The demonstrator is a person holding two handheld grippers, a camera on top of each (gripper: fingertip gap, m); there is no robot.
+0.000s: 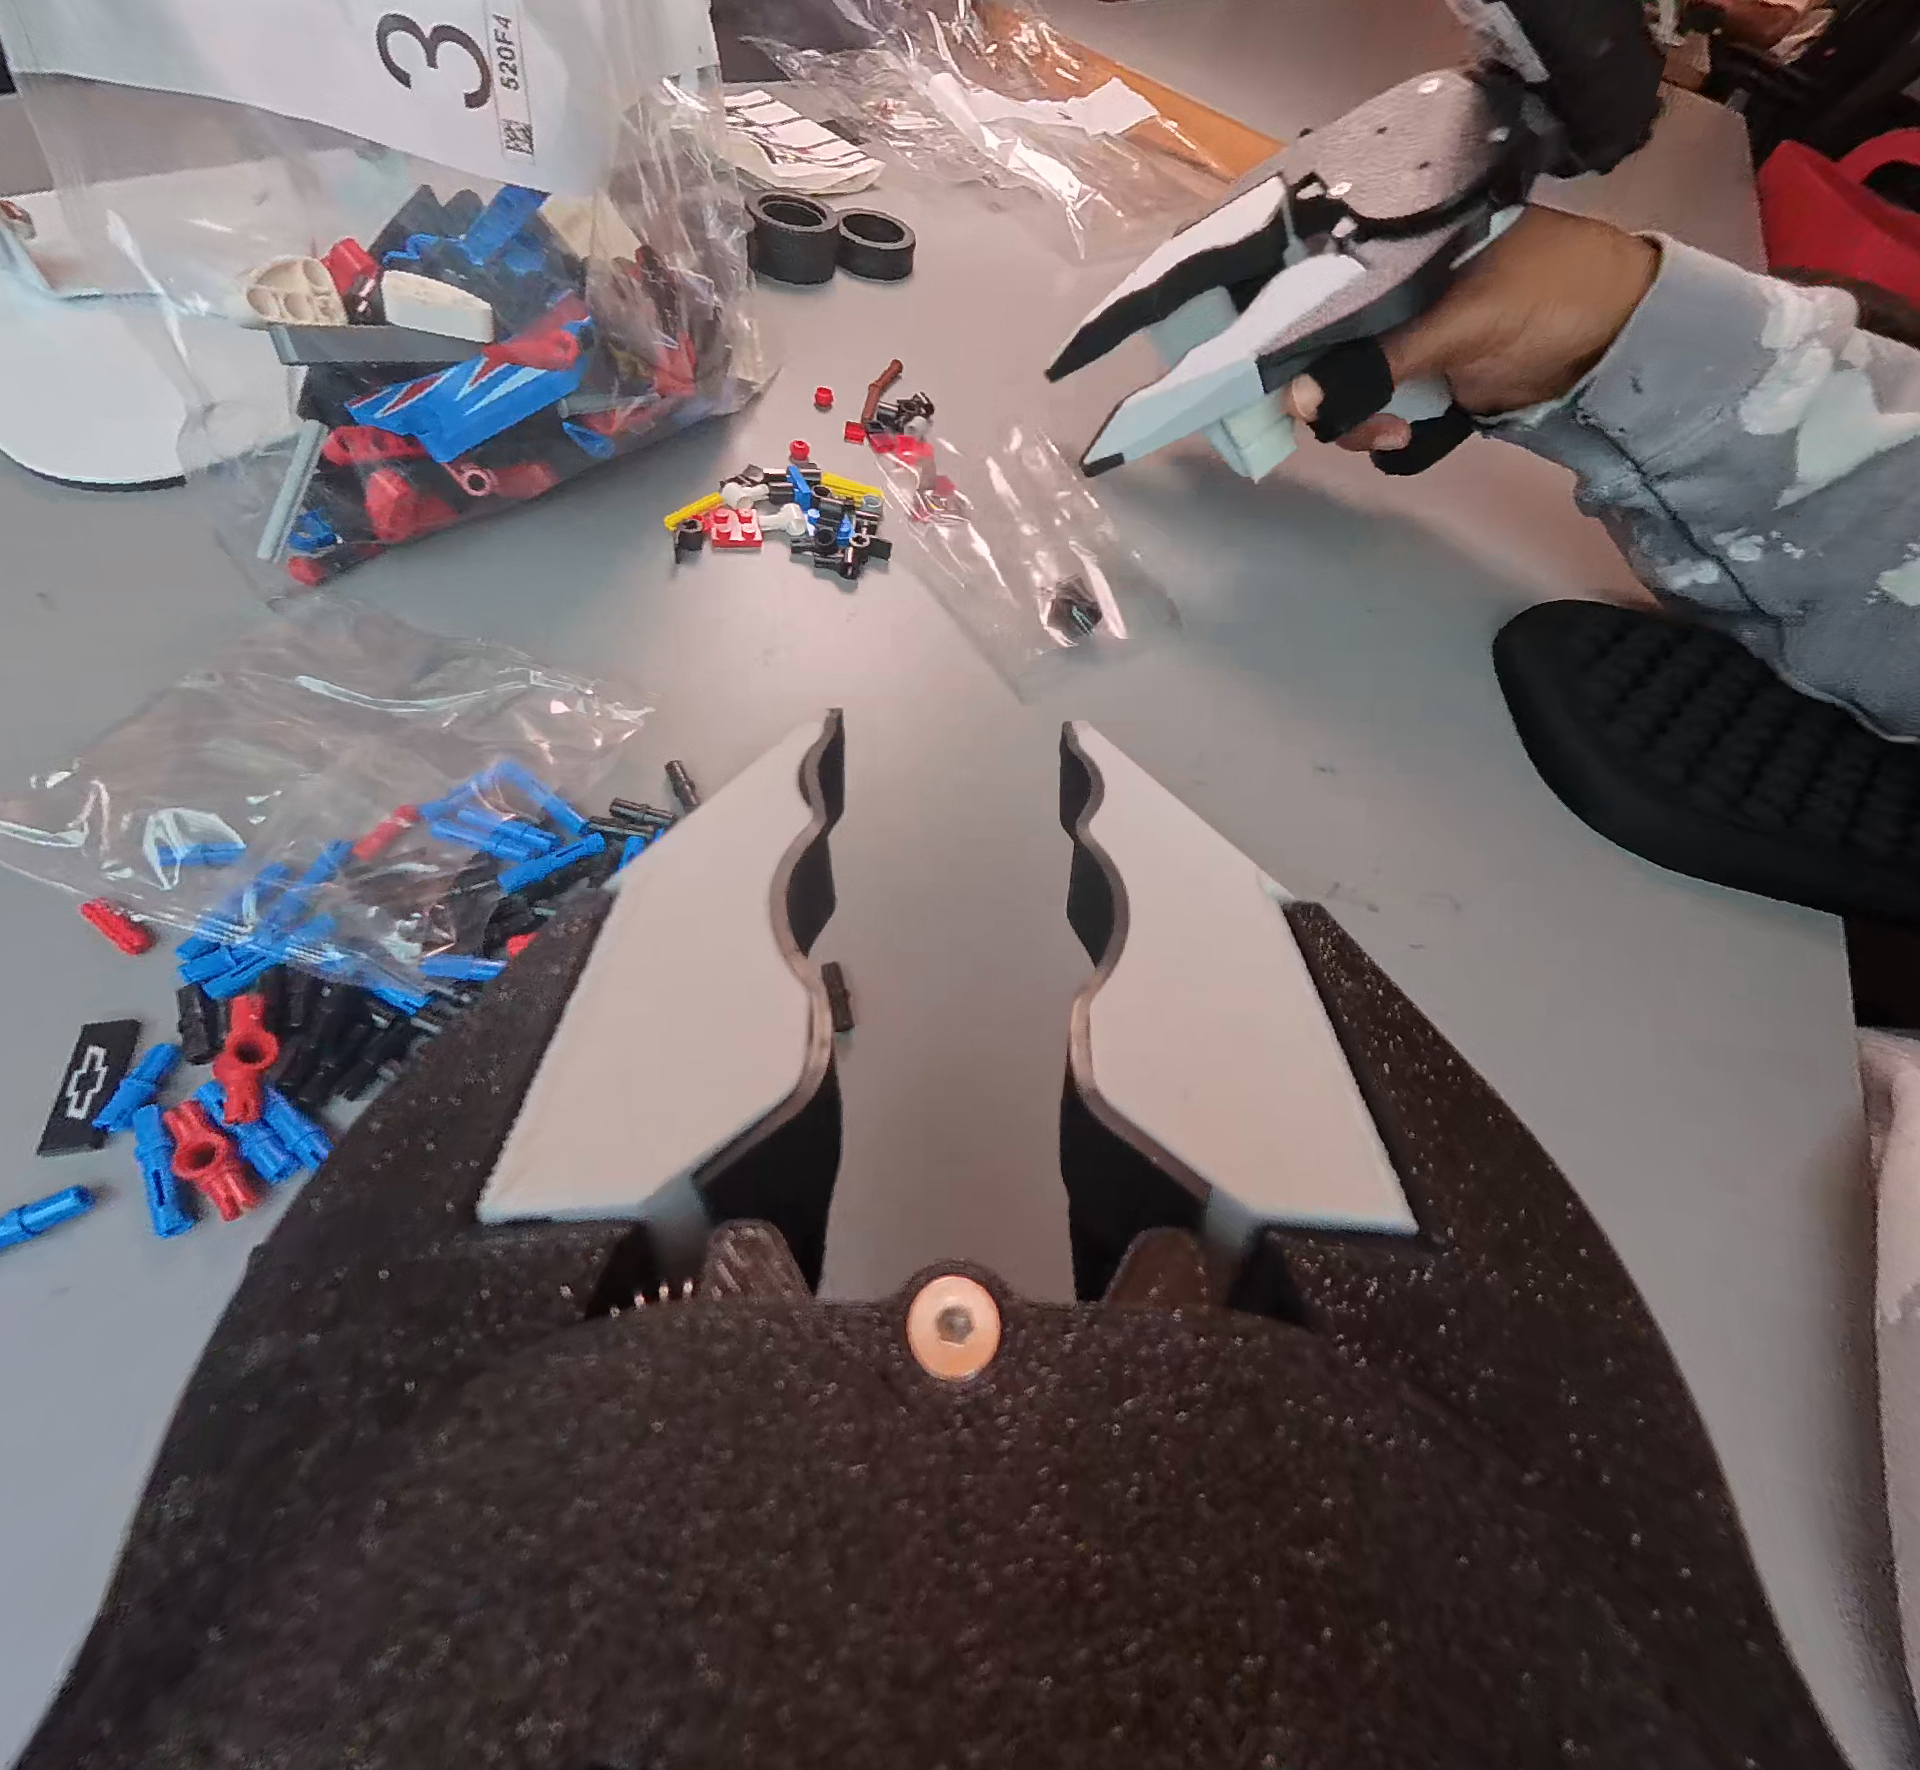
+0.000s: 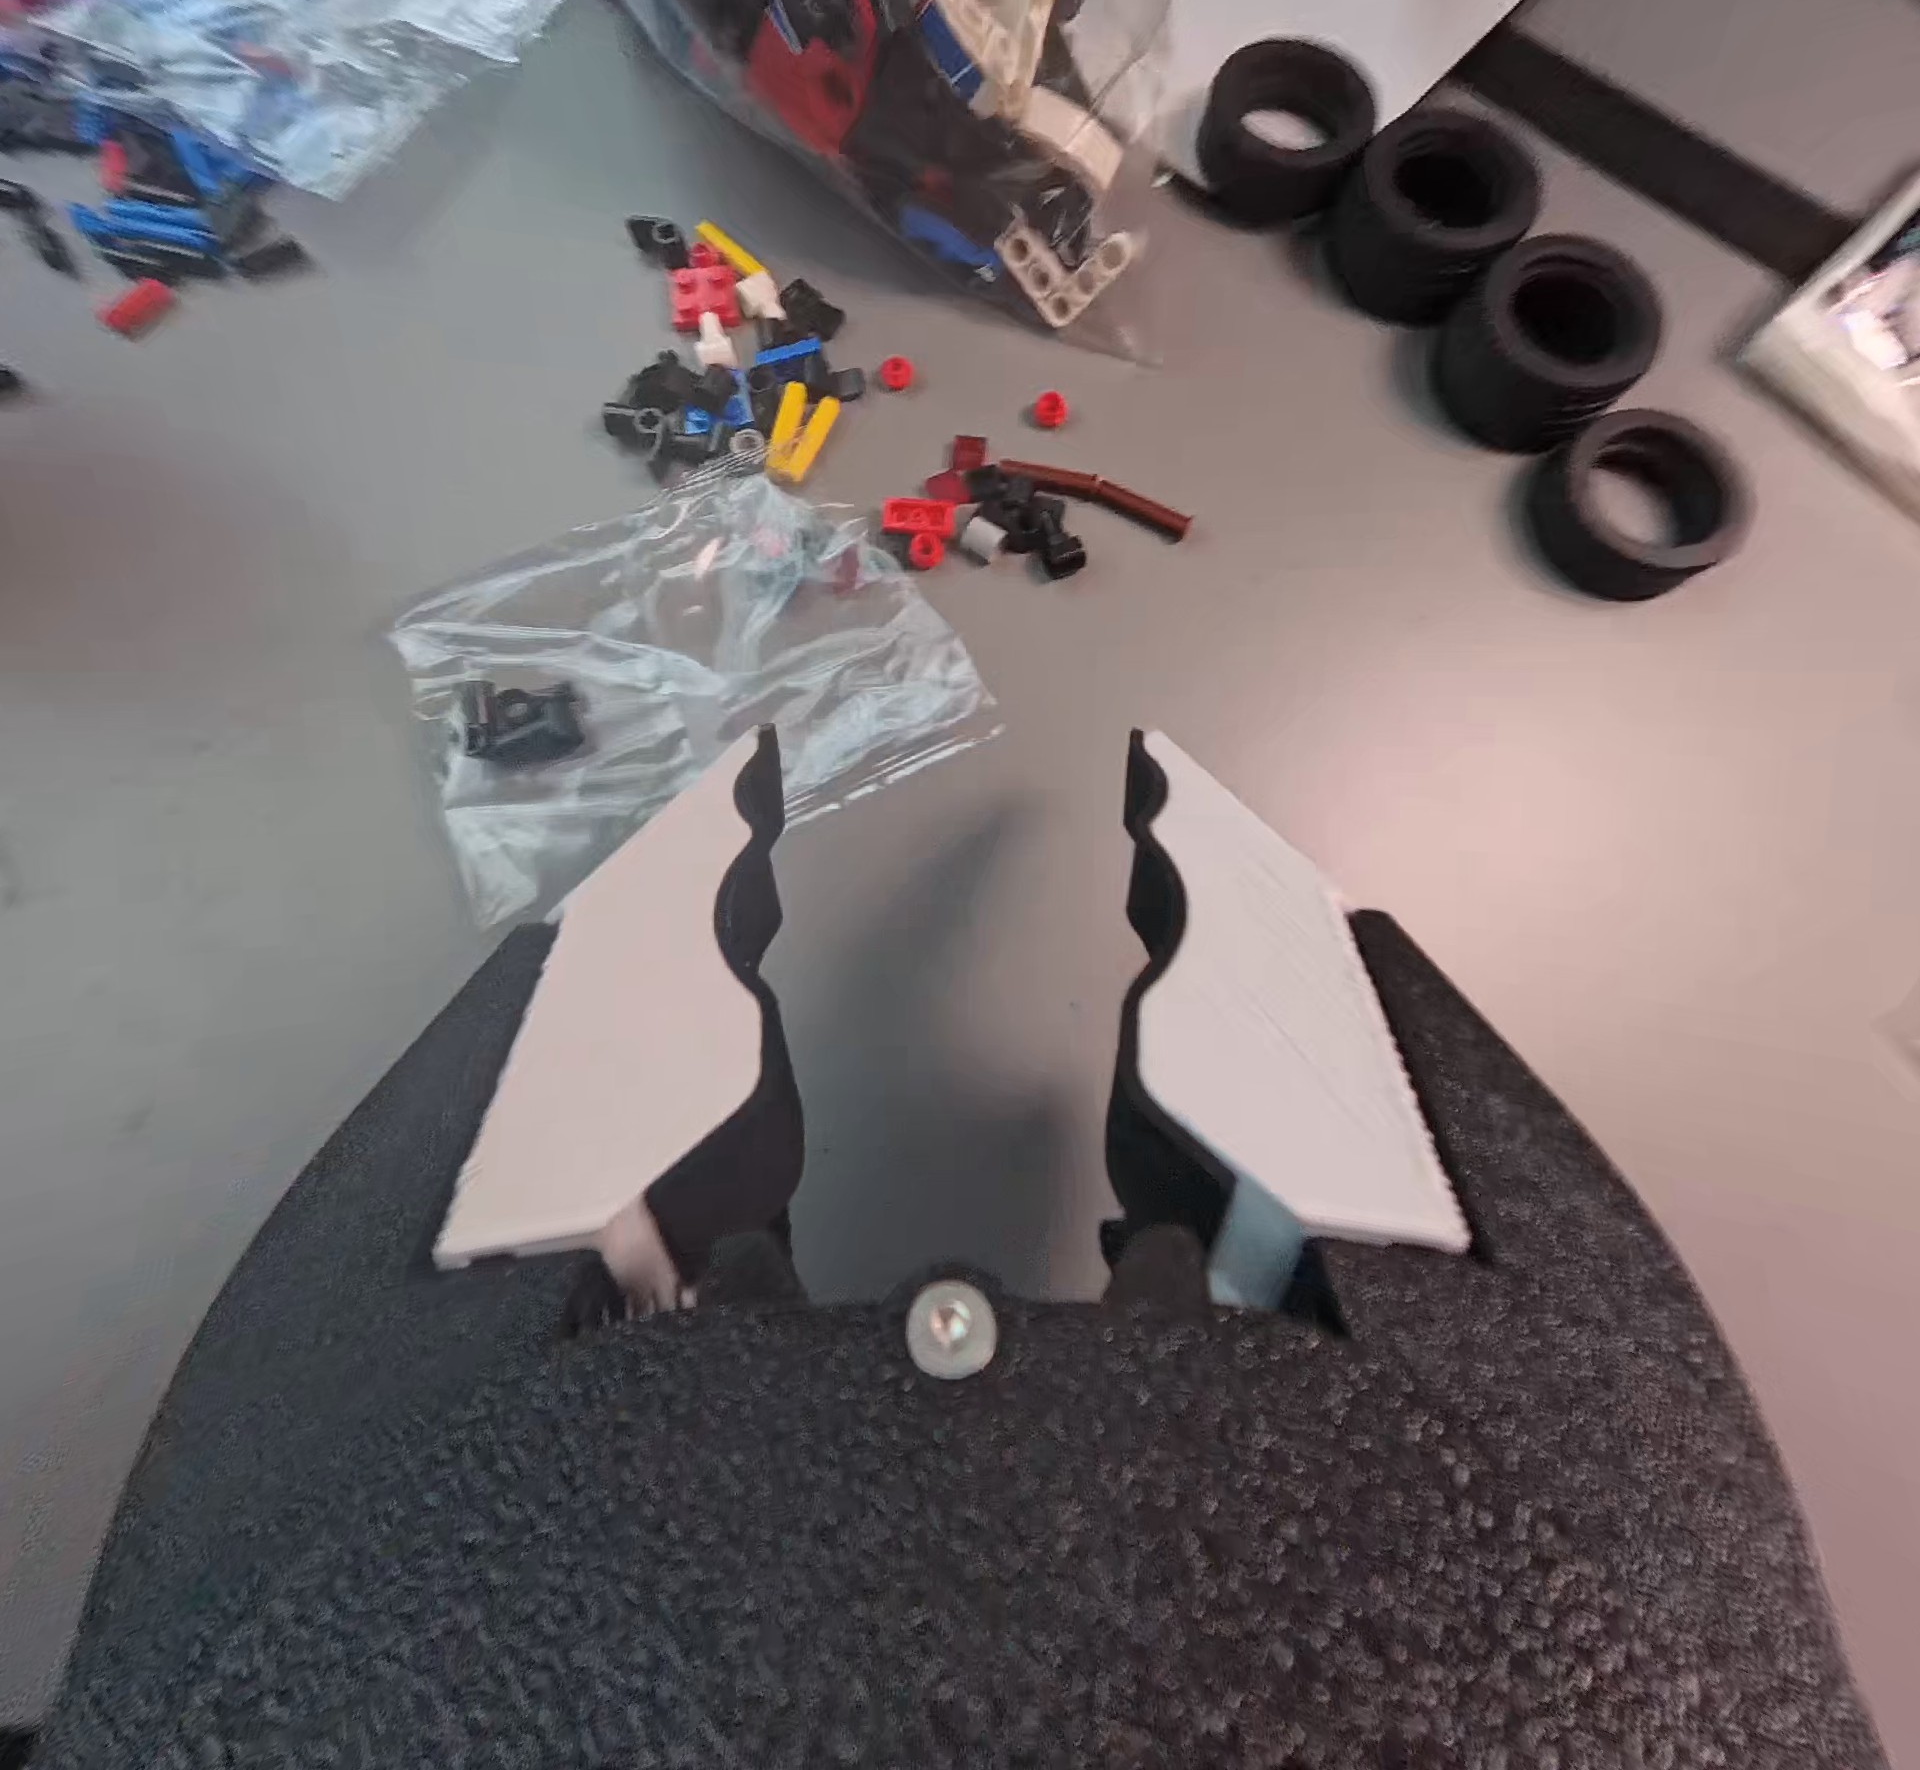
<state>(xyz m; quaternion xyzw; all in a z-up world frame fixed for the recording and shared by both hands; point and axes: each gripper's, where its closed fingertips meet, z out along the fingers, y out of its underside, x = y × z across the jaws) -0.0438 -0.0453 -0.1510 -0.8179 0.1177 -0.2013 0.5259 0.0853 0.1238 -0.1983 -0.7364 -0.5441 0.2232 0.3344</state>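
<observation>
Our left gripper (image 1: 951, 733) and right gripper (image 2: 951, 744) both gape, grasping nothing, hovering just beside the small clear bag (image 2: 665, 671), the loose bricks (image 2: 727, 370) beyond it.

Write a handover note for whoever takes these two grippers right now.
Left gripper: open, empty, above bare grey table; the spilled blue and black pins lie to its left.
Right gripper: open, empty, beside the small clear bag.
Loose small pieces lie ahead, four black tyres to the right, the big parts bag behind.
Bags are opened; nothing is gripped or assembled.
</observation>
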